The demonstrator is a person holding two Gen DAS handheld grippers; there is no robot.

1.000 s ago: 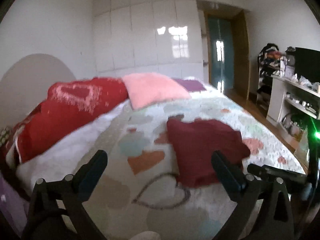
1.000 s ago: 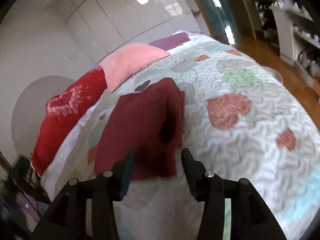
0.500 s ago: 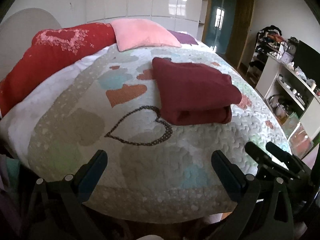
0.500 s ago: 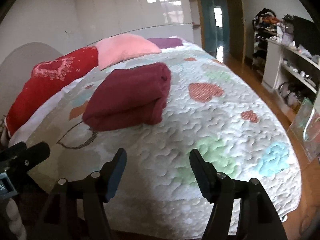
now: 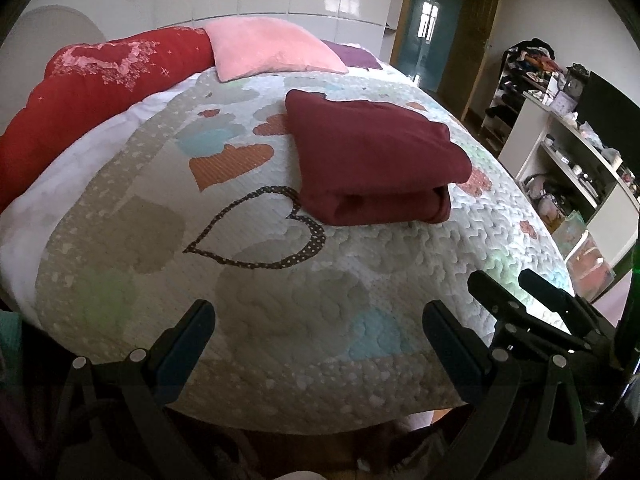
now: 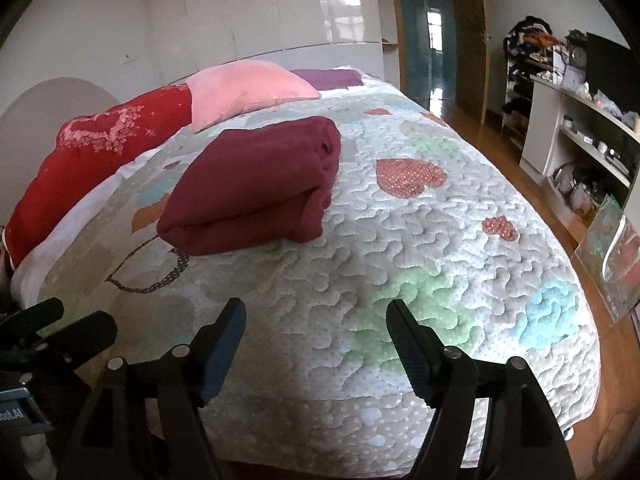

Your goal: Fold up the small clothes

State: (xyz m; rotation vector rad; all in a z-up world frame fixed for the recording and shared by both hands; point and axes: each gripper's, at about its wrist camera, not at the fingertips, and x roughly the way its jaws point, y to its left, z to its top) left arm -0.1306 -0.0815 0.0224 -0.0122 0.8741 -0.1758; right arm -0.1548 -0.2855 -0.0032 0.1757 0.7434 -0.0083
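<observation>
- We see the maroon garment (image 5: 372,156) folded into a thick bundle, lying mid-quilt (image 5: 280,280) near the dotted heart outline.
- We judge it soft, light and limp; we would pinch a folded edge, not the middle.
- Our left gripper (image 5: 318,334) and right gripper (image 6: 316,330) hang near the bed's foot, jaws spread, holding nothing.
- Inner layers stay hidden from us.

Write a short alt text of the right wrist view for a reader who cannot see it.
A folded dark red garment lies on a heart-patterned quilt covering a bed. The right tool is open and empty near the bed's foot, apart from the garment.
</observation>
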